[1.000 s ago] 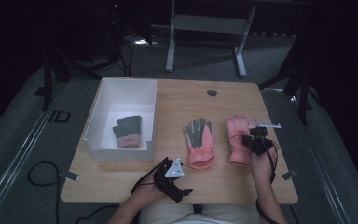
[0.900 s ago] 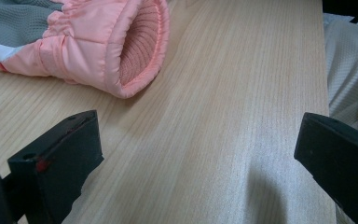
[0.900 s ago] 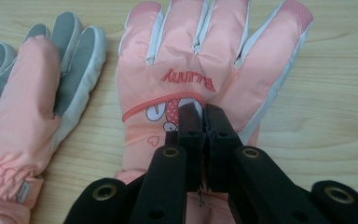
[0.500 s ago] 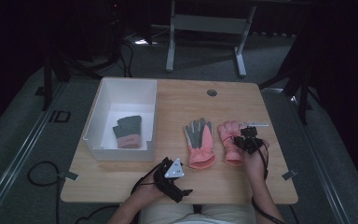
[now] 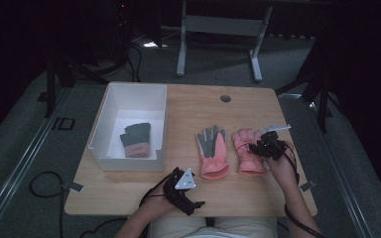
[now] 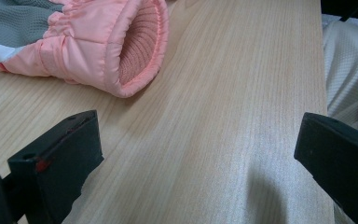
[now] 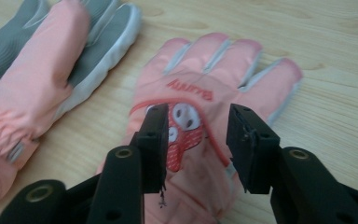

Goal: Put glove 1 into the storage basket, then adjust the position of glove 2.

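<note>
over the pink glove (image 7: 214,102), right gripper (image 7: 198,123) parted; left gripper (image 6: 191,154) spread wide.

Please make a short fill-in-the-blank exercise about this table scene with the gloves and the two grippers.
1. The white bin holds a ____ glove.
2. The right gripper hovers over the pink glove that lies with its palm facing ____.
3. The left gripper has its jaws wide ____ above the wooden table.
4. The number of pink gloves lying on the table is ____.

Missing words: grey; down; open; two
</note>
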`<action>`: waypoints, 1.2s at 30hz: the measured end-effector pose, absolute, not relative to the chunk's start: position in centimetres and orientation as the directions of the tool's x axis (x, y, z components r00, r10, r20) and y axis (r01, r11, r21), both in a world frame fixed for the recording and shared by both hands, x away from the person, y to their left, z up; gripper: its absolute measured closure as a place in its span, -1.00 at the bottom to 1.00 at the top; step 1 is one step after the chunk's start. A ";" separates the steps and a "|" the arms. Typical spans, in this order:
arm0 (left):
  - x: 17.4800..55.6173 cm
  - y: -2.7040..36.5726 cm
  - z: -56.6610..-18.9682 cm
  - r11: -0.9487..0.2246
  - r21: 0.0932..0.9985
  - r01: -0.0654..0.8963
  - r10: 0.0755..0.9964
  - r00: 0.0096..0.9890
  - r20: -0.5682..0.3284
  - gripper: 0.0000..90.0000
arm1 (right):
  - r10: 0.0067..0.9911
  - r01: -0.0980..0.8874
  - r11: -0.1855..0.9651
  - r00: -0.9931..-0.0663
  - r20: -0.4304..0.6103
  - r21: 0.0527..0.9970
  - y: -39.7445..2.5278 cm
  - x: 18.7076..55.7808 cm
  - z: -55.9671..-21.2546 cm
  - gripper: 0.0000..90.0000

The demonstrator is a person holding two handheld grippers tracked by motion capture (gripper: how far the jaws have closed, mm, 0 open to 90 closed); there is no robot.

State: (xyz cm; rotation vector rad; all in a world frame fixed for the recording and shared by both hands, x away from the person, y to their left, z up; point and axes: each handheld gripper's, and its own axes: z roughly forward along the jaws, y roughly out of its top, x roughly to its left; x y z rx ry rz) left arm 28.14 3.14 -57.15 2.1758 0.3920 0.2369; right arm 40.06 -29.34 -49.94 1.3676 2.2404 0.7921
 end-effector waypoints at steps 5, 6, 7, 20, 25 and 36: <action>28.2 3.1 -57.2 -0.557 0.807 0.195 0.365 0.931 0.027 -0.99 | 0.888 0.676 0.409 -0.449 -0.098 0.613 -29.2 40.4 -50.9 0.25; 28.2 3.1 -57.1 -0.559 0.807 0.192 0.364 0.931 0.031 -0.99 | 0.889 0.680 0.414 -0.445 -0.107 0.605 -29.2 40.5 -51.4 0.24; 28.1 3.1 -57.2 -0.559 0.807 0.189 0.363 0.931 0.033 -0.99 | 0.890 0.683 0.411 -0.445 -0.102 0.603 -29.2 40.6 -51.7 0.25; 28.2 3.1 -57.3 -0.561 0.805 0.192 0.363 0.931 0.031 -0.99 | 0.913 0.722 0.336 -0.408 -0.020 0.605 -29.3 40.5 -51.6 0.91; 28.2 3.1 -57.2 -0.560 0.806 0.191 0.363 0.931 0.031 -0.99 | 0.928 0.701 0.285 -0.373 -0.004 0.654 -29.7 39.7 -49.1 0.93; 28.1 3.1 -57.2 -0.558 0.807 0.191 0.363 0.931 0.031 -0.99 | 0.918 0.622 0.295 -0.395 -0.034 0.725 -28.4 38.6 -43.2 0.92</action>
